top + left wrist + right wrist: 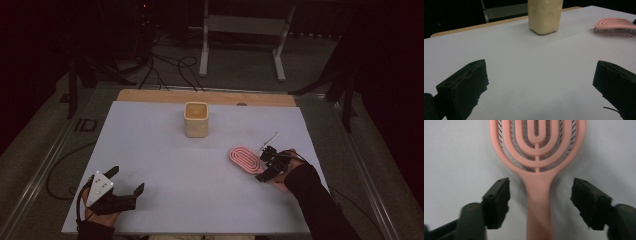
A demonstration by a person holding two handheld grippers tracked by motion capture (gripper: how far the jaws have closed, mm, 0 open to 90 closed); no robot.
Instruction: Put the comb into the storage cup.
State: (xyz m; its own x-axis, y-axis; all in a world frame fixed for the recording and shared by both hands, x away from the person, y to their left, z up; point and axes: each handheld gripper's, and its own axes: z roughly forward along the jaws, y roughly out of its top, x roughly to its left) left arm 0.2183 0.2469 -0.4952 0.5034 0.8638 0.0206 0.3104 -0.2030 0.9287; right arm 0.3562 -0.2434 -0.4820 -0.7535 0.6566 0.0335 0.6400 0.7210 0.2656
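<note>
Brush position: pink hairbrush (246,159) lies flat on the white table cover (165,165), right of centre, head pointing away toward the far left, handle running back to the right gripper (266,163).
Brush vs. right gripper: in the right gripper view the handle (538,202) runs straight up the middle between the two black jaws; clear gaps of white cover show on both sides of it, so neither pad touches it.
Brush vs. left gripper: well apart; in the left gripper view the brush (615,26) sits at the far right, bristle side down.
Brush look: salmon-pink plastic, oval head built of nested loops with open slots, dark bristles (574,127) visible through the slots, narrow neck widening into a plain rounded handle.
Right gripper: jaws part-way open, wider than the handle, straddling it; nothing clamped. Held low over the cover by the person's right hand, dark sleeve (320,200) behind it.
Left gripper: left gripper (126,184) near the front left edge, jaws spread wide, bare cover between them, holding nothing.
Other item: cream square cup (196,119) stands upright toward the far middle of the cover, well apart from brush and both grippers.
</note>
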